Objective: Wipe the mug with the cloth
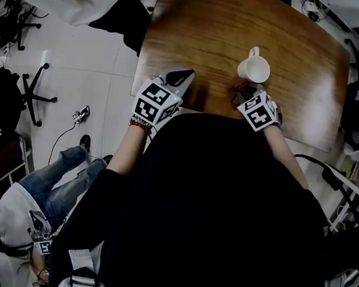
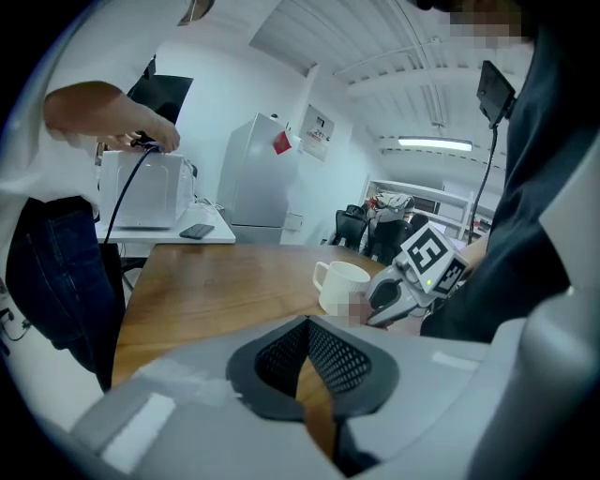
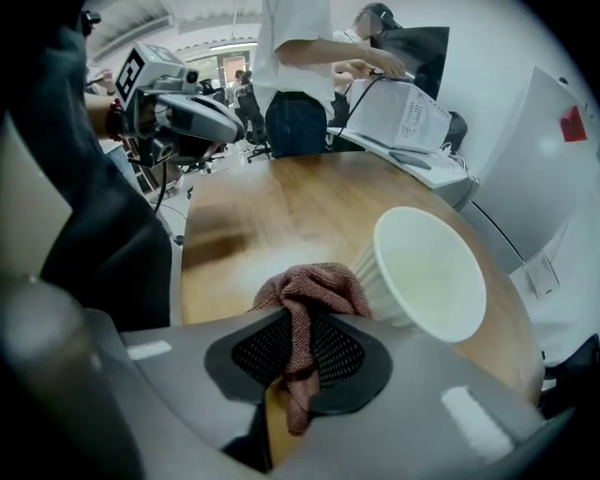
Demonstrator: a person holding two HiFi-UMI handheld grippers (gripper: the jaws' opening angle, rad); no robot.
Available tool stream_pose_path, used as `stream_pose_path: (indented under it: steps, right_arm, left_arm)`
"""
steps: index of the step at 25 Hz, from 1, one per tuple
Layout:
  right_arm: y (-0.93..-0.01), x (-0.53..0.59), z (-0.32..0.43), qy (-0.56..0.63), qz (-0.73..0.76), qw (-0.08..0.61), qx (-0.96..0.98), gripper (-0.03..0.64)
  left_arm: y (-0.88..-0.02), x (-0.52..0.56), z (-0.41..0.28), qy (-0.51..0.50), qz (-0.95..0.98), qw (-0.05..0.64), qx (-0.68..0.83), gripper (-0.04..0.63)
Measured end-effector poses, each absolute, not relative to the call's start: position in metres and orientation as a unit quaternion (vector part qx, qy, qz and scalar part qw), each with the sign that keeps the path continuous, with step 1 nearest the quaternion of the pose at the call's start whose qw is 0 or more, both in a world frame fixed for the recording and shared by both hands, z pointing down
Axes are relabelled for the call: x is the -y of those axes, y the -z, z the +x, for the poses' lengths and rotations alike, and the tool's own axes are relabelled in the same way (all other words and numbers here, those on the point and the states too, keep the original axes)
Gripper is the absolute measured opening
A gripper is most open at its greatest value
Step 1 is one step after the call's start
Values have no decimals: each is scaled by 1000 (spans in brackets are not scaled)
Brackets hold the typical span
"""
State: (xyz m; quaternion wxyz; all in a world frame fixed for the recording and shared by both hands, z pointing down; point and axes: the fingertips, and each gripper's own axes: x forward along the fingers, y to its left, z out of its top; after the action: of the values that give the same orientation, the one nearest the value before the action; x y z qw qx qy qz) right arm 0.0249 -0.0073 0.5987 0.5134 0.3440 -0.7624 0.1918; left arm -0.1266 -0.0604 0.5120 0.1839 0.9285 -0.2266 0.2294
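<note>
A white ribbed mug [image 1: 254, 67] stands upright on the round wooden table [image 1: 218, 22], handle turned away from me. My right gripper [image 1: 245, 93] sits just in front of it, shut on a reddish-brown cloth [image 3: 314, 286]. The cloth bunches out ahead of the jaws, beside the mug's wall [image 3: 422, 272]; I cannot tell whether they touch. My left gripper [image 1: 179, 78] hovers over the table's near left edge, well left of the mug [image 2: 339, 284]. Its jaws are shut with nothing between them.
A standing person handles a white box with a cable [image 3: 403, 112] on a side desk beyond the table. A phone [image 2: 197, 231] lies on that desk. Office chairs [image 1: 32, 91] and a seated person in jeans [image 1: 57, 189] are on the floor to the left.
</note>
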Motion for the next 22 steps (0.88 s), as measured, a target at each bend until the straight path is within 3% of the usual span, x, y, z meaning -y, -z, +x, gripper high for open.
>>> stream_pose_path:
  steps: [6,14,22]
  right_arm:
    - [-602,3,22,-232,349,510,751,57]
    - [-543,26,1,-270,404,418,768,57]
    - [-552,46,-3,-294,436,410,745,57]
  left_arm:
    - [-519,59,-130,-234,924,192,233,0]
    - [-525,60,-135,-238,923,192,235,0]
    - [-526,58,-136,-237,925,192,226,0]
